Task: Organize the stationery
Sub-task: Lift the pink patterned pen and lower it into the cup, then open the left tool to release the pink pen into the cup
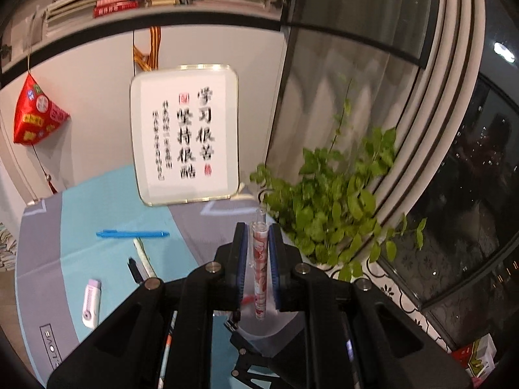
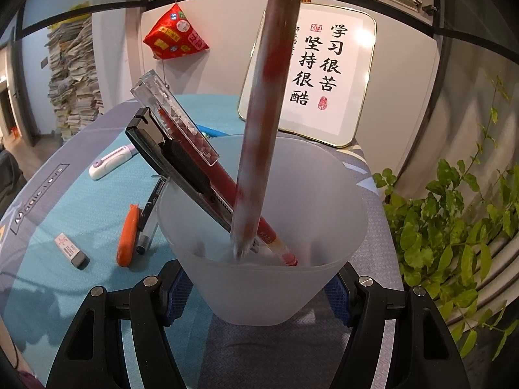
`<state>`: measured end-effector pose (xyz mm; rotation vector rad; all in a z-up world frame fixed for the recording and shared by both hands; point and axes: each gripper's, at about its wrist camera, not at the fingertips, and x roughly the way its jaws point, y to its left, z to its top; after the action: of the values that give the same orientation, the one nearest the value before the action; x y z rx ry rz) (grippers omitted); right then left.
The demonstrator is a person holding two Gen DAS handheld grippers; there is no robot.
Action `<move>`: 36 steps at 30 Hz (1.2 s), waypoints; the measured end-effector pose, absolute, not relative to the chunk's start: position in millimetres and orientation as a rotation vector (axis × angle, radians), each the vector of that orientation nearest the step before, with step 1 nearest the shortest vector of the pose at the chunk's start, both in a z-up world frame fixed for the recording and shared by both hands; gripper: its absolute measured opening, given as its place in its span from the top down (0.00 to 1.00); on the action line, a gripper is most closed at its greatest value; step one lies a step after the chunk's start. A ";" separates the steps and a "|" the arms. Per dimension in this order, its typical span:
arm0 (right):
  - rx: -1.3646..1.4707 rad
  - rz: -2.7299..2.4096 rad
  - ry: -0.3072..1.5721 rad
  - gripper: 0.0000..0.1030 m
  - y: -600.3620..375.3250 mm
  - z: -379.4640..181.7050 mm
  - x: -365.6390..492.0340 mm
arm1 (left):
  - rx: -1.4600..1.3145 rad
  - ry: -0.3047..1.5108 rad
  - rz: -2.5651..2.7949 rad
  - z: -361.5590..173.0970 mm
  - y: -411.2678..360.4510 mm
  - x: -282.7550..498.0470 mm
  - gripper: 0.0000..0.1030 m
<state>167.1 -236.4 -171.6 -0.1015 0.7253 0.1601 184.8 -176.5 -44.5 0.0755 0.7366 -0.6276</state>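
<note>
My left gripper (image 1: pixel 258 227) is shut on a red-and-white patterned pen (image 1: pixel 259 259), which stands between its blue pads. In the right wrist view that pen (image 2: pixel 266 113) appears blurred and reaches down into a frosted cup (image 2: pixel 340 214), its tip near the bottom. My right gripper (image 2: pixel 256 295) is shut on the cup's lower wall. A black utility knife (image 2: pixel 181 162) and a red pen with a clear cap (image 2: pixel 259 227) lean inside the cup. On the mat lie a blue pen (image 1: pixel 133 234), a black marker (image 1: pixel 136 270), a white-and-lilac eraser case (image 1: pixel 90 303), an orange pen (image 2: pixel 128 236) and an eraser (image 2: pixel 71 249).
A teal and grey desk mat (image 1: pixel 81 220) covers the table. A framed calligraphy board (image 1: pixel 185 129) leans on the wall behind. A leafy plant (image 1: pixel 331 201) stands at the right by the window. A red ornament (image 1: pixel 35 113) hangs at the left, under a bookshelf (image 1: pixel 155 0).
</note>
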 end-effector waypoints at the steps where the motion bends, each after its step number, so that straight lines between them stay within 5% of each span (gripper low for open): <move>1: -0.102 0.160 0.724 0.31 -236.4 -171.6 167.0 | 0.080 0.744 -0.627 -47.3 -176.6 184.8 0.89; 18: -0.109 0.157 0.727 0.31 -237.4 -171.3 167.8 | 0.109 0.825 -0.609 -68.2 -174.0 181.6 0.89; 23: -0.112 0.157 0.729 0.31 -236.3 -171.4 167.7 | 0.098 0.815 -0.611 -64.1 -166.6 178.5 0.72; 36: -0.112 0.157 0.729 0.31 -236.5 -171.1 167.9 | -0.005 0.807 -0.427 -71.3 -99.7 189.9 0.70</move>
<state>167.9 -236.5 -171.1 -0.1115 0.7291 0.1570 189.9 -99.7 -71.3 -0.0052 0.8071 -0.4267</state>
